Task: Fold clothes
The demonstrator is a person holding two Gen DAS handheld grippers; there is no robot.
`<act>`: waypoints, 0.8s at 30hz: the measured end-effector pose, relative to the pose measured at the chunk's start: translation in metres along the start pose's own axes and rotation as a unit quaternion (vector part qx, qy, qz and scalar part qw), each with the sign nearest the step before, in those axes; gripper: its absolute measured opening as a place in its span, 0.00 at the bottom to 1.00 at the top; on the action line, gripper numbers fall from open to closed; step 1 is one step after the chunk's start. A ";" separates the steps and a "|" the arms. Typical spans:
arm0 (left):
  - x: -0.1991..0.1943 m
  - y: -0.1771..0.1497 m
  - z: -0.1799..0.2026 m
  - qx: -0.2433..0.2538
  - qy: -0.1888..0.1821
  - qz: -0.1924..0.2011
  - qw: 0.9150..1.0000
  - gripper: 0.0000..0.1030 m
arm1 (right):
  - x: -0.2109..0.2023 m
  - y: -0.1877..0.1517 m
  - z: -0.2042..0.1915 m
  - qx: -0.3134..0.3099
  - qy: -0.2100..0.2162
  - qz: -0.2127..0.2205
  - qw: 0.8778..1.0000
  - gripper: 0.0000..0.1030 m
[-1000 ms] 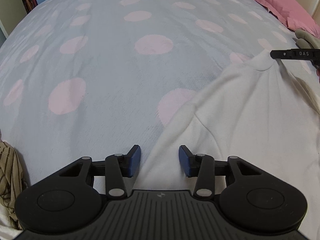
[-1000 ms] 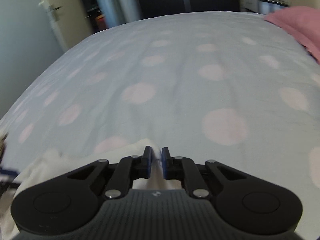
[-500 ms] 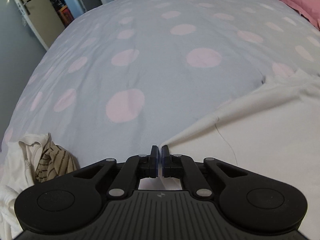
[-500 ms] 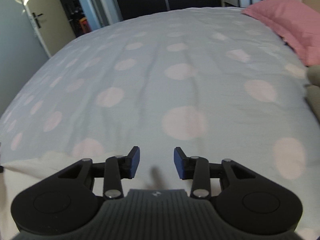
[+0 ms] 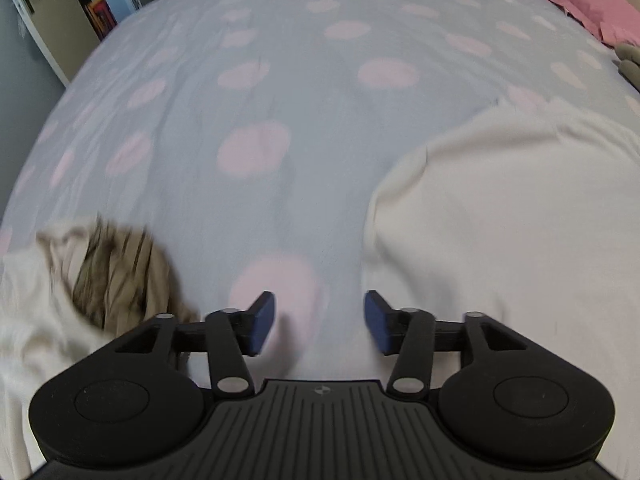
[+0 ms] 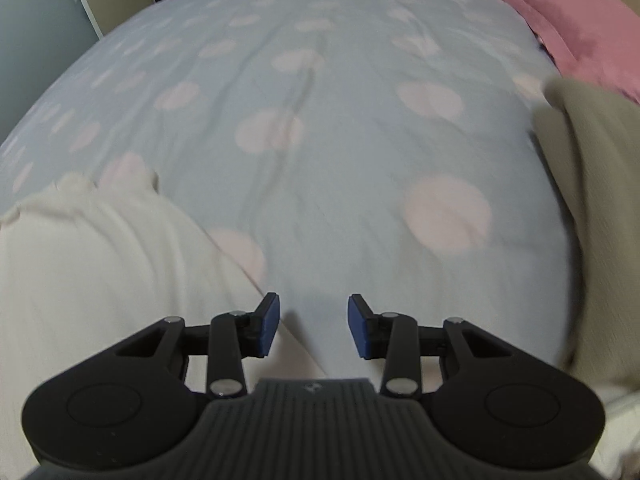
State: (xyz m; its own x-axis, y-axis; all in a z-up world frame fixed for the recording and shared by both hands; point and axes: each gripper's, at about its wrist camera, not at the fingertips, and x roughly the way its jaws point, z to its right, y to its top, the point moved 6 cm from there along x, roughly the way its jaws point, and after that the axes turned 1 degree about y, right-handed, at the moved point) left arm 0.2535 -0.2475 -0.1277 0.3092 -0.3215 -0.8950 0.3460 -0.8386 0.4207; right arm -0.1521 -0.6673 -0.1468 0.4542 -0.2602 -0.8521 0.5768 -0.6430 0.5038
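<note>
Bed [image 5: 304, 92], dotted cover; cream garment [image 5: 500, 216] lies flat. Left tongs [image 5: 320, 322] opening, nothing between; right tongs [image 6: 313, 326] apart, empty, beside the garment.

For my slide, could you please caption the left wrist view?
Left gripper opening, empty, over dotted bedspread, cream garment beside it.

Cream garment [image 5: 500, 220] lies spread flat on the dotted bedspread [image 5: 320, 120].

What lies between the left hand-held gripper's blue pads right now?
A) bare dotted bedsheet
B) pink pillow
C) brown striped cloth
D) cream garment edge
A: the left hand-held gripper is opening over the pale blue bedsheet with pink dots; the cream knit garment lies beside it, ungripped.
</note>
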 end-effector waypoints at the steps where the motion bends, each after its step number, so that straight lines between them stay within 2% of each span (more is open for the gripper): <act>1: -0.002 -0.008 -0.003 -0.003 0.001 -0.003 1.000 0.56 | -0.004 -0.005 0.004 -0.003 -0.002 -0.005 1.000 0.40; 3: -0.004 -0.022 -0.008 -0.009 -0.006 -0.013 1.000 0.64 | -0.011 -0.015 0.010 -0.009 -0.004 -0.014 1.000 0.44; 6: -0.003 -0.042 -0.010 -0.015 -0.010 -0.031 0.999 0.66 | -0.018 -0.031 0.021 -0.004 -0.006 -0.035 0.999 0.57; 7: -0.001 -0.046 -0.012 -0.020 -0.004 -0.034 0.999 0.65 | -0.018 -0.037 0.025 -0.004 -0.014 -0.043 0.999 0.57; 8: -0.001 -0.048 -0.013 -0.031 0.005 -0.035 0.999 0.63 | -0.018 -0.043 0.027 -0.008 -0.024 -0.052 0.998 0.55; 9: 0.000 -0.049 -0.014 -0.038 0.012 -0.039 0.998 0.46 | -0.017 -0.049 0.028 -0.014 -0.035 -0.061 0.997 0.52; 10: 0.001 -0.049 -0.013 -0.037 0.017 -0.046 0.998 0.26 | -0.018 -0.053 0.027 -0.017 -0.035 -0.060 0.997 0.42; 11: 0.000 -0.049 -0.011 -0.027 0.025 -0.052 0.998 0.17 | -0.021 -0.054 0.024 -0.021 -0.029 -0.060 0.998 0.32; 12: -0.001 -0.048 -0.008 -0.015 0.035 -0.055 0.998 0.06 | -0.023 -0.054 0.019 -0.033 -0.034 -0.060 0.997 0.13; 13: -0.003 -0.047 -0.007 -0.007 0.047 -0.054 0.997 0.02 | -0.025 -0.053 0.013 -0.049 -0.042 -0.061 0.996 0.07; 16: -0.008 -0.043 -0.013 -0.005 0.101 -0.047 0.994 0.01 | -0.031 -0.048 0.017 -0.060 -0.091 -0.046 0.993 0.06; 19: -0.016 -0.045 -0.037 -0.016 0.182 -0.040 0.982 0.00 | -0.038 -0.043 0.022 -0.068 -0.141 -0.030 0.987 0.05; 20: -0.017 -0.046 -0.044 -0.019 0.197 -0.040 0.979 0.00 | -0.039 -0.041 0.027 -0.059 -0.148 -0.028 0.987 0.05; 24: -0.020 -0.049 -0.063 -0.045 0.205 -0.040 0.977 0.00 | -0.039 -0.038 0.037 -0.033 -0.141 -0.026 0.989 0.06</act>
State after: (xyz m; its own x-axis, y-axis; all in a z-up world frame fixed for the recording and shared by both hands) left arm 0.2864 -0.1719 -0.1216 0.6012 -0.0379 -0.7982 0.4545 -0.8054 0.3806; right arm -0.2171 -0.6591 -0.1376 0.2207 -0.4237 -0.8785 0.6424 -0.6146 0.4578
